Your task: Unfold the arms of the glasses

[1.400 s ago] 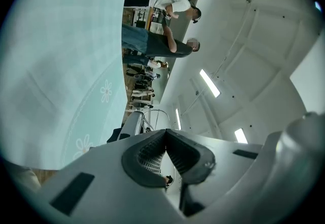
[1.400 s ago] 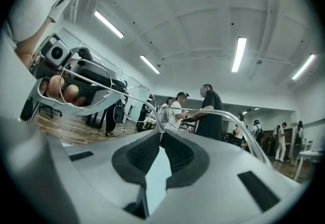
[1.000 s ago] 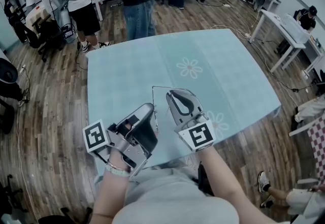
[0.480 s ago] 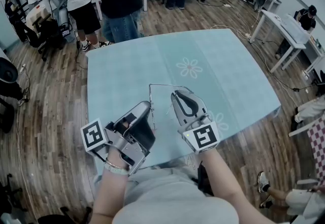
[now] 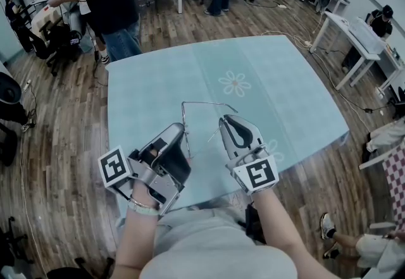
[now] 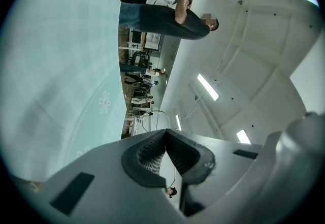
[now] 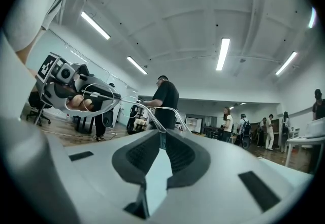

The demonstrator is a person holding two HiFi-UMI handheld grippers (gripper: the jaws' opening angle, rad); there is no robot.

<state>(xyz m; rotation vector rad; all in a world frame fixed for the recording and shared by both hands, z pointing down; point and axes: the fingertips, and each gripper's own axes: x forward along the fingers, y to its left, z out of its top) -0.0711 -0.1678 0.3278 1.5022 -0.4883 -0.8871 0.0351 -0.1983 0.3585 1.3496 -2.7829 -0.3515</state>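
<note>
Progress: one arm of glasses (image 5: 202,104) looks swung out roughly square to frame; other arm probably still folded, wire too thin to tell. Left to do: finish swing, open second arm.

Right gripper (image 7: 163,135): jaws nearly closed, pinching thin wire arm. Left gripper (image 6: 165,132): jaws together on frame wire. Glasses held in air between both, above blue table (image 5: 158,81), near its front edge.

The left gripper (image 5: 183,131) and right gripper (image 5: 225,122) are side by side, forearms bent. Both jaw pairs pinch the glasses (image 5: 202,103), one at each side.
</note>
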